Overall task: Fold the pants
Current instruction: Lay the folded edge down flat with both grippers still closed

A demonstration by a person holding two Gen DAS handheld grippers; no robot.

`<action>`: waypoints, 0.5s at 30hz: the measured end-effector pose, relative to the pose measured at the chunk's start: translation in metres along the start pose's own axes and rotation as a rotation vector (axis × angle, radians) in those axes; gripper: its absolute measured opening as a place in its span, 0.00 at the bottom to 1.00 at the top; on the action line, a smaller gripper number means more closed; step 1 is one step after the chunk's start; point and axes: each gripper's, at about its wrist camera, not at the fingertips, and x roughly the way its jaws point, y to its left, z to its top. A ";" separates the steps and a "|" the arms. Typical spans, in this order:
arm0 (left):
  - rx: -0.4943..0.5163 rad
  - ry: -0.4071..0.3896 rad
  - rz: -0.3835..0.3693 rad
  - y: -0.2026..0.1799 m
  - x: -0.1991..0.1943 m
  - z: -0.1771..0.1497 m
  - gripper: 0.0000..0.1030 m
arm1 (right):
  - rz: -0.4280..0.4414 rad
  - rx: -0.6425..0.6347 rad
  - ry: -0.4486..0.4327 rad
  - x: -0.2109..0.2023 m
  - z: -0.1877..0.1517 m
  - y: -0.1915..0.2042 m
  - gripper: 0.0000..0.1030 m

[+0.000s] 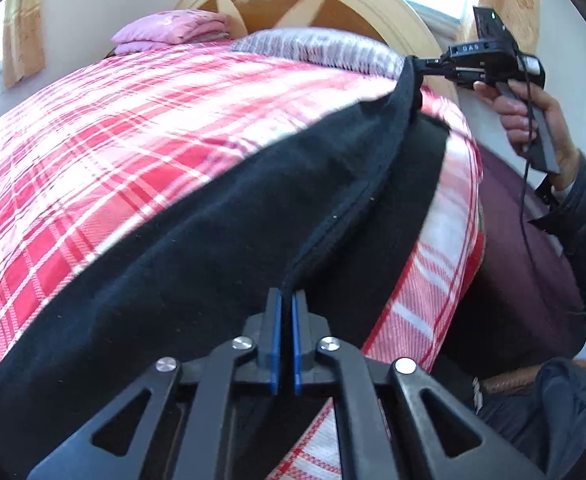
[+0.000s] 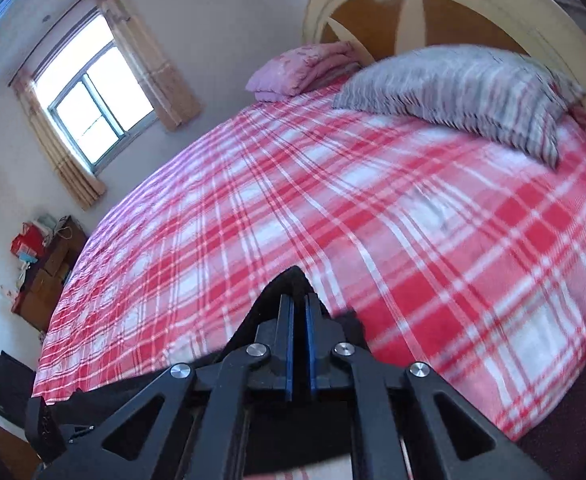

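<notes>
Where the left wrist view looks down its own fingers, the left gripper [image 1: 286, 300] is clamped on a seamed edge of the black pants [image 1: 213, 248], which lie across the red plaid bedspread [image 1: 93, 140] near the bed's side edge. From that grip the pants run long-ways away and to the right, up to the right gripper [image 1: 415, 66], held in a hand [image 1: 533, 120] and pinching the far end. The cloth hangs taut between the two grips, with a ridge along the seam.

In the right wrist view, the right gripper [image 2: 299, 300] has its jaws pressed together on a peak of black cloth, the pants [image 2: 293, 280], just ahead of the fingertips. The rest trails beneath and behind, mostly hidden. Each hand holds one end; judging by this, the fold turns on bringing those ends together.
</notes>
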 end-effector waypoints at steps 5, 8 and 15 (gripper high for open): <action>-0.074 -0.082 -0.013 0.018 -0.021 0.014 0.05 | 0.056 -0.102 -0.102 -0.009 0.029 0.032 0.04; -0.073 -0.107 -0.027 0.016 -0.029 0.015 0.05 | 0.084 -0.135 -0.138 -0.020 0.026 0.039 0.04; 0.057 -0.003 -0.068 -0.016 -0.004 -0.011 0.05 | -0.066 -0.102 0.002 -0.021 -0.034 -0.023 0.11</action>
